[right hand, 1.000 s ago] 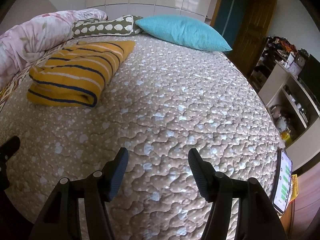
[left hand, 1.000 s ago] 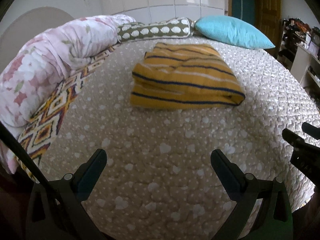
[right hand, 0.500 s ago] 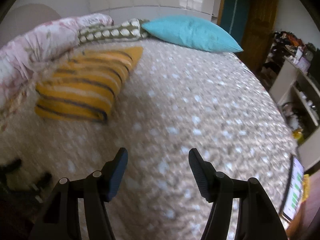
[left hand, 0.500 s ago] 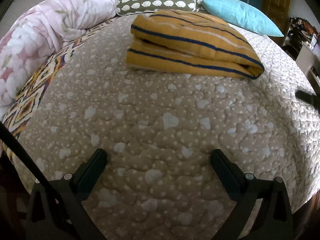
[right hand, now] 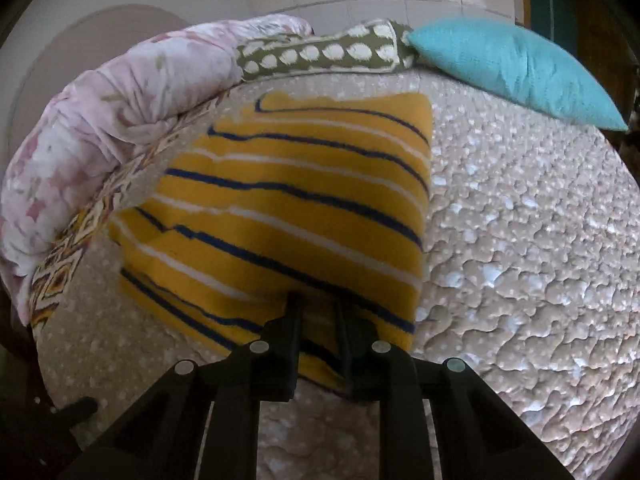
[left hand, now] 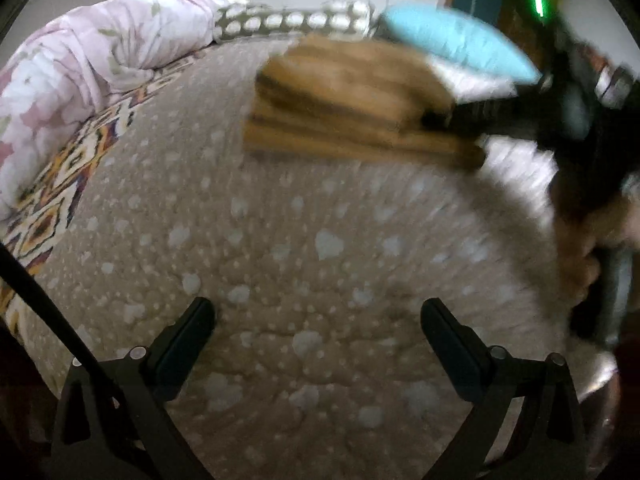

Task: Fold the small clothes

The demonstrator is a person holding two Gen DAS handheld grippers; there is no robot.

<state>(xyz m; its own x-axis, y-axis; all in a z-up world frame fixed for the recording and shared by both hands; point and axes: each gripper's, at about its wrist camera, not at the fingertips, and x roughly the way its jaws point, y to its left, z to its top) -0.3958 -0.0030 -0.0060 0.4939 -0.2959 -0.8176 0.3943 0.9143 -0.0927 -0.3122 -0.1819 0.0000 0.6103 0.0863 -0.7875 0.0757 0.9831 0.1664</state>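
A folded yellow garment with navy and white stripes [right hand: 288,200] lies on the beige quilted bedspread [right hand: 520,260], toward its left side. My right gripper [right hand: 319,309] is at the garment's near right edge, and its jaws are closing, with a pinch of the yellow cloth between the narrow fingers. In the left wrist view the garment [left hand: 348,104] is blurred, and the right gripper [left hand: 434,118] reaches in from the right onto its corner, held by a person's hand [left hand: 580,256]. My left gripper [left hand: 316,320] hovers open over bare bedspread, well short of the garment.
A pink floral quilt [right hand: 100,120] is rolled along the bed's left side over a diamond-patterned cloth [right hand: 72,256]. An olive bolster with white spots [right hand: 320,54] and a teal pillow [right hand: 512,68] lie at the head. The bedspread to the garment's right is bare.
My right gripper has swung left from bare bedspread to the garment's edge and its jaws have narrowed onto the cloth. The left view has shifted slightly and gone blurry, with the right gripper now in it.
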